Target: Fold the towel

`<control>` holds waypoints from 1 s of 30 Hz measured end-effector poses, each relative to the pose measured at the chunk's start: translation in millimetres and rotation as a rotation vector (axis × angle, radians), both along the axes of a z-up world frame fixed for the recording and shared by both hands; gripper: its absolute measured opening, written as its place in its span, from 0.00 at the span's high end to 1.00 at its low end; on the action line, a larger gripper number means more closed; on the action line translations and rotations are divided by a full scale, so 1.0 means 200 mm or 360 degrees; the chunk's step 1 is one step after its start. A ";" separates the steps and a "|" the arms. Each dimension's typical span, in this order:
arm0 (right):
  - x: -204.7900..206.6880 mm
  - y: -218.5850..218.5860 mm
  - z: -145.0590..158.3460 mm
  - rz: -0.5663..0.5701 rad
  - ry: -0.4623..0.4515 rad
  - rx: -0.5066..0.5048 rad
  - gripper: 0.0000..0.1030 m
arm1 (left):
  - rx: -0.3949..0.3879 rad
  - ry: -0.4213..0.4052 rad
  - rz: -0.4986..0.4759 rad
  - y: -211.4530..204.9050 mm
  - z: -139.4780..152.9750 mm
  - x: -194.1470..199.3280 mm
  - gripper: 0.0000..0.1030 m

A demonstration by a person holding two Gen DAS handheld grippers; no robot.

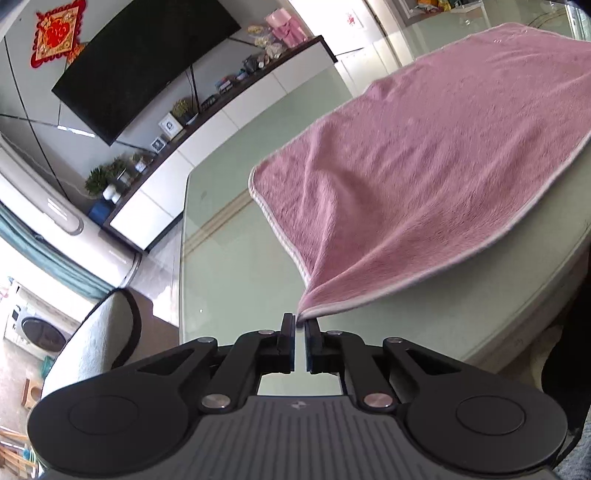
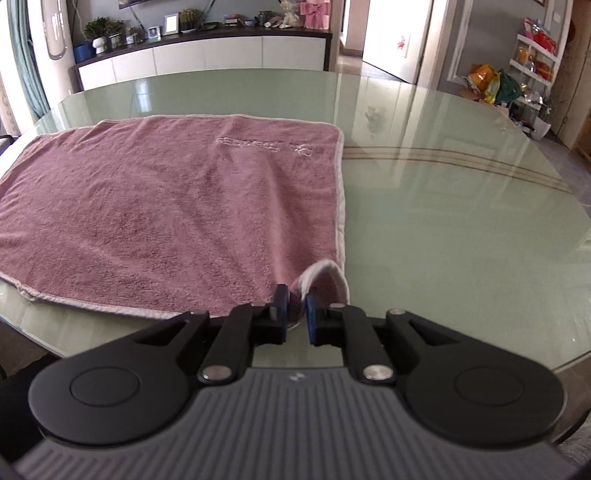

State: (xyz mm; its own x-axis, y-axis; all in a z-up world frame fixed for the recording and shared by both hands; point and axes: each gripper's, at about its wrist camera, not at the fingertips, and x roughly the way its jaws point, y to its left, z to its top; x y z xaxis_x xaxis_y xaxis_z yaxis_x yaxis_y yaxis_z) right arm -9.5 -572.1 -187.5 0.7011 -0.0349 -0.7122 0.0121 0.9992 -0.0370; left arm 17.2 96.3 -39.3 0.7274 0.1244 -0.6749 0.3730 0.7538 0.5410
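1. The pink towel [image 2: 166,206] lies spread on the green glass worktop [image 2: 461,221], filling the left and middle of the right wrist view. Its pale hem runs along the right and near edges, and embroidered lettering shows toward its far right corner.
2. In the left wrist view the same towel [image 1: 443,166] fills the right half of the frame. One corner is drawn to a point toward the bottom centre, and most of the cloth rests on the worktop [image 1: 229,258].
3. The right gripper [image 2: 295,306] sits at the bottom centre of its view, at the towel's near right corner. That corner curls up, pale hem showing, and sits in the gap between the blue pads. The jaws stand a little apart, and the pads do not visibly press the cloth.
4. The left gripper [image 1: 300,325] sits at the bottom centre of its view. The drawn-out corner tip ends right at its fingertips. A narrow slit separates the jaws, and the cloth does not look clamped.
5. A white sideboard [image 2: 203,55] with small plants and photo frames on top stands beyond the worktop, at the top of the right wrist view.
6. A dark television [image 1: 140,62] hangs on the wall at the upper left of the left wrist view, beside a red ornament [image 1: 59,31].
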 end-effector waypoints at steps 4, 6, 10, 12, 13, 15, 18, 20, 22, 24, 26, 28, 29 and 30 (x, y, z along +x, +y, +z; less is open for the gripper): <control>0.01 0.01 0.02 -0.0024 -0.0018 -0.0095 0.68 | 0.0027 -0.0021 0.0043 0.04 0.03 0.01 0.89; 0.01 0.00 0.05 -0.0064 -0.0065 -0.0131 0.65 | 0.0021 -0.0051 0.0090 0.09 0.07 0.03 0.89; 0.03 -0.08 0.17 -0.0125 -0.0205 -0.0001 0.63 | -0.0084 -0.0105 0.0158 0.14 0.15 0.15 0.81; 0.09 -0.06 0.20 -0.0079 -0.0231 0.0011 0.63 | -0.0160 -0.0137 0.0173 0.13 0.19 0.24 0.74; 0.13 -0.03 0.21 -0.0039 -0.0241 -0.0011 0.63 | -0.0206 -0.0153 0.0177 0.12 0.20 0.29 0.69; 0.22 0.04 0.22 0.0048 -0.0269 -0.0074 0.63 | -0.0294 -0.0169 0.0185 0.08 0.21 0.41 0.60; 0.38 0.11 0.20 0.0127 -0.0286 -0.0113 0.53 | -0.0438 -0.0175 0.0186 0.02 0.21 0.62 0.48; 0.55 0.16 0.18 0.0180 -0.0254 -0.0104 0.51 | -0.0510 -0.0145 0.0193 -0.01 0.19 0.74 0.42; 0.64 0.20 0.16 0.0195 -0.0230 -0.0110 0.51 | -0.0592 -0.0084 0.0205 -0.04 0.16 0.90 0.42; 0.76 0.22 0.13 0.0191 -0.0198 -0.0125 0.51 | -0.0627 -0.0037 0.0217 -0.07 0.13 1.02 0.41; 0.87 0.23 0.10 0.0175 -0.0159 -0.0121 0.50 | -0.0641 -0.0009 0.0238 -0.09 0.08 1.11 0.40; 0.97 0.23 0.07 0.0152 -0.0134 -0.0111 0.50 | -0.0668 0.0022 0.0265 -0.12 0.02 1.20 0.40; 1.01 0.22 0.06 0.0131 -0.0129 -0.0116 0.50 | -0.0690 0.0038 0.0280 -0.12 -0.01 1.25 0.40; 1.04 0.22 0.05 0.0116 -0.0131 -0.0111 0.50 | -0.0702 0.0043 0.0288 -0.13 -0.02 1.28 0.40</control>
State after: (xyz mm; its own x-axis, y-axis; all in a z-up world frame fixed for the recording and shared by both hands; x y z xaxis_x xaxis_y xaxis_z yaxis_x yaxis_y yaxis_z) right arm 198.1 -528.0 -177.5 0.7594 -0.0288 -0.6500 -0.0549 0.9926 -0.1081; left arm 272.5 70.1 -44.0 0.7019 -0.0554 -0.7102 0.2241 0.9635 0.1463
